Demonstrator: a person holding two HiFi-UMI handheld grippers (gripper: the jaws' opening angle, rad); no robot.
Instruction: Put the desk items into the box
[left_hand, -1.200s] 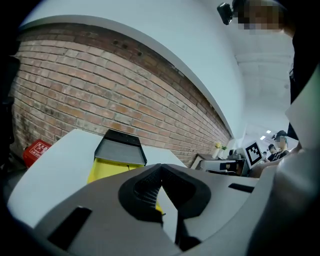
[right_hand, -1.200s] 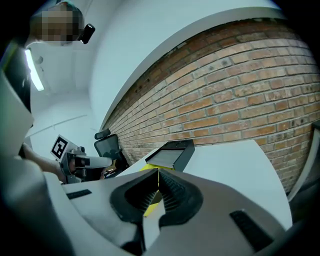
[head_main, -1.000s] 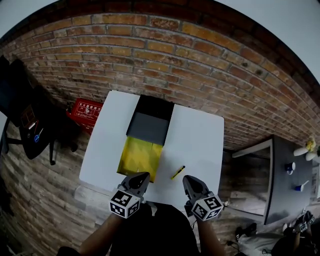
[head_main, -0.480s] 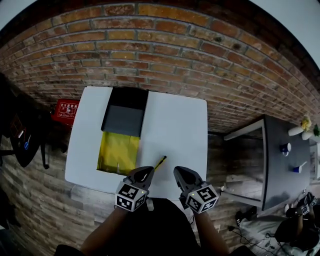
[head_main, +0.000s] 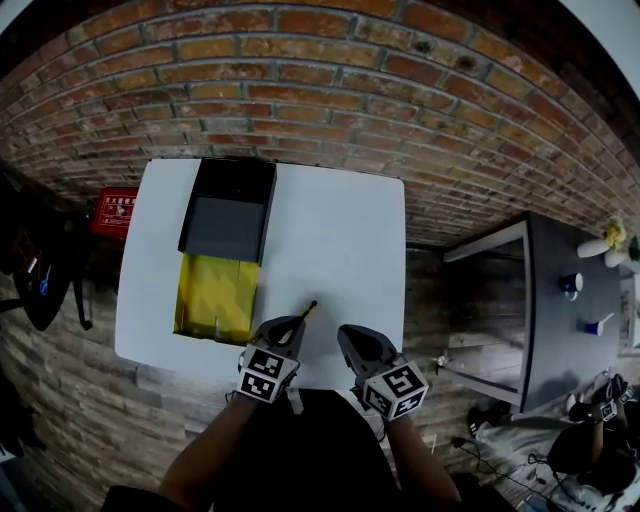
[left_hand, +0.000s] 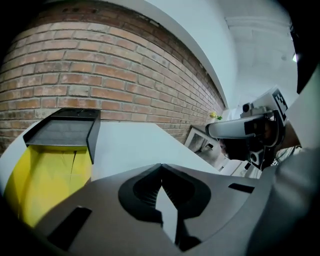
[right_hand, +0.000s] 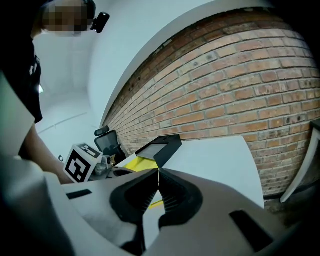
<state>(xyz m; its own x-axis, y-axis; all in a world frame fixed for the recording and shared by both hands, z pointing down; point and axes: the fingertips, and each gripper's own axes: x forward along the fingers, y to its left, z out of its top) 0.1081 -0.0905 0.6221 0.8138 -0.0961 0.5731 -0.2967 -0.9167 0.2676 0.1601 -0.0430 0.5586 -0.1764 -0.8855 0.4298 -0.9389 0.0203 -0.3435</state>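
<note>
A box lies on the left part of the white table, its yellow inside open towards me and its black lid folded back. A yellow pen with a black tip rests near the table's front edge, right of the box. My left gripper is shut and empty, its tip right at the pen's near end. My right gripper is also shut with nothing in it, a little right of the pen. In the right gripper view the pen shows just behind the jaws.
A brick wall runs behind the table. A red case and a black office chair stand left of it. To the right is a dark side table with cups.
Both grippers have come forward and lower over the table's front edge. The left one shifted right, to the near end of the pen. Both stayed shut.
</note>
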